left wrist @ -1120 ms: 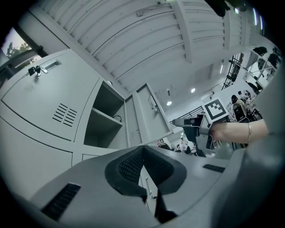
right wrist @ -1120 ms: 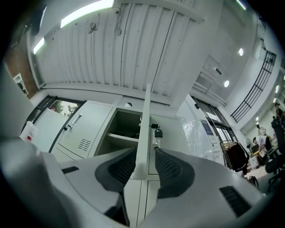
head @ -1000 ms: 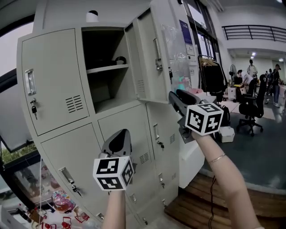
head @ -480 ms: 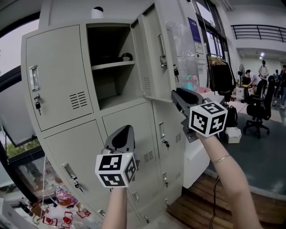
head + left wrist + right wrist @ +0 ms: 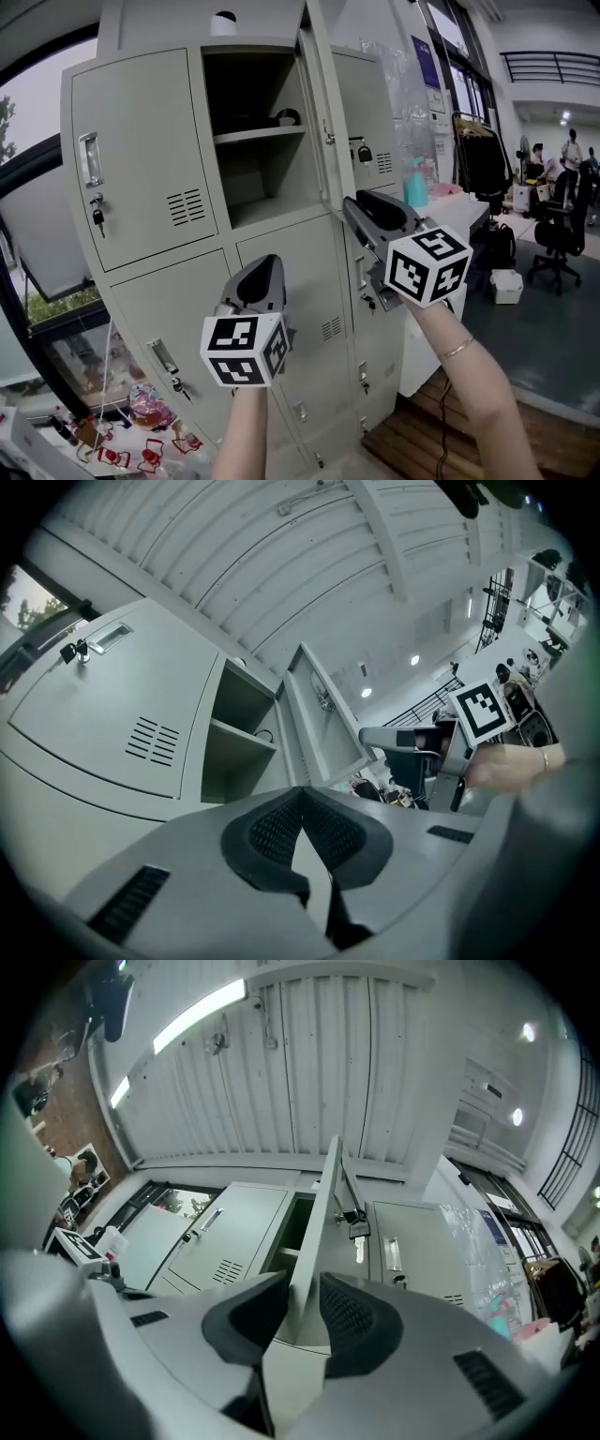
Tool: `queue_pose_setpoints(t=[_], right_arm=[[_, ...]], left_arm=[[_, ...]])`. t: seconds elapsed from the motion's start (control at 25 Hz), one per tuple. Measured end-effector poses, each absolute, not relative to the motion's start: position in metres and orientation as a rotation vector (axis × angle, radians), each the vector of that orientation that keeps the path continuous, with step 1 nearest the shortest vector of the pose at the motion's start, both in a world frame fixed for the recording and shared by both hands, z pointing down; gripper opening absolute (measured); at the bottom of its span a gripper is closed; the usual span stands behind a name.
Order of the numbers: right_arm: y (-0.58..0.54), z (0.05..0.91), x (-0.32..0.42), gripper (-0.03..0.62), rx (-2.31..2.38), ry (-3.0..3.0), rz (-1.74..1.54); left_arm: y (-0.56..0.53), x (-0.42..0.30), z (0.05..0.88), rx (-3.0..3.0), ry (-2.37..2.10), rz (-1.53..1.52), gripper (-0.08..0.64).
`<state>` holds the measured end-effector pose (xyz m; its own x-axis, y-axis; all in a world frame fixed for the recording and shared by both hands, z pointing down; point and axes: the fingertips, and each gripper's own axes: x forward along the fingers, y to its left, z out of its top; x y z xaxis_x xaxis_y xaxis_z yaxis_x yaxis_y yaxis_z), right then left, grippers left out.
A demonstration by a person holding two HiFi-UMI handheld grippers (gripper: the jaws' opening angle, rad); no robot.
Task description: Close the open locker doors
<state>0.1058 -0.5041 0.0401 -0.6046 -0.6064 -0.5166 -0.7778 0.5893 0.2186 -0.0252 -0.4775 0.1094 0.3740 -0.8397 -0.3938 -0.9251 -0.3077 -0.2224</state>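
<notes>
The grey locker bank (image 5: 150,159) has one top door (image 5: 317,122) standing open, seen edge-on beside its open compartment (image 5: 258,131). My right gripper (image 5: 352,208) is at that door's lower free edge. In the right gripper view the door's edge (image 5: 323,1213) runs between the jaws of my right gripper (image 5: 303,1288); they are opening, with a thin gap at the right pad. A key (image 5: 359,1229) hangs from the door's lock. Lower and left, my left gripper (image 5: 267,265) points at the closed lower doors, shut on nothing. From my left gripper (image 5: 300,799) the open door (image 5: 319,714) shows ahead.
The open compartment holds a shelf with a dark object (image 5: 288,117). A white item (image 5: 223,21) sits on the locker top. A white desk (image 5: 450,216) stands right of the lockers, with office chairs (image 5: 562,234) and people beyond. Colourful clutter (image 5: 141,412) lies at lower left.
The open door has swung leftward toward its compartment, from showing its inner face to nearly edge-on. My right gripper moved left with it. The left gripper has barely moved.
</notes>
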Motion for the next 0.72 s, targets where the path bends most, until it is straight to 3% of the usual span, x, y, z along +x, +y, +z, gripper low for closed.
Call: queue_pose_setpoints(t=[0.24, 0.72], right_arm=[[-0.503, 0.037, 0.051, 0.121, -1.100, 2.437, 0.793], [-0.534, 0.039, -0.041, 0.114, -0.990, 2.507, 0.711]], left_arm=[[-0.482, -0.059, 0.112, -2.182, 1.605, 0.250, 0.020], [-0.479, -0.136, 0.116, -2.083, 1.755, 0.223, 0.020]])
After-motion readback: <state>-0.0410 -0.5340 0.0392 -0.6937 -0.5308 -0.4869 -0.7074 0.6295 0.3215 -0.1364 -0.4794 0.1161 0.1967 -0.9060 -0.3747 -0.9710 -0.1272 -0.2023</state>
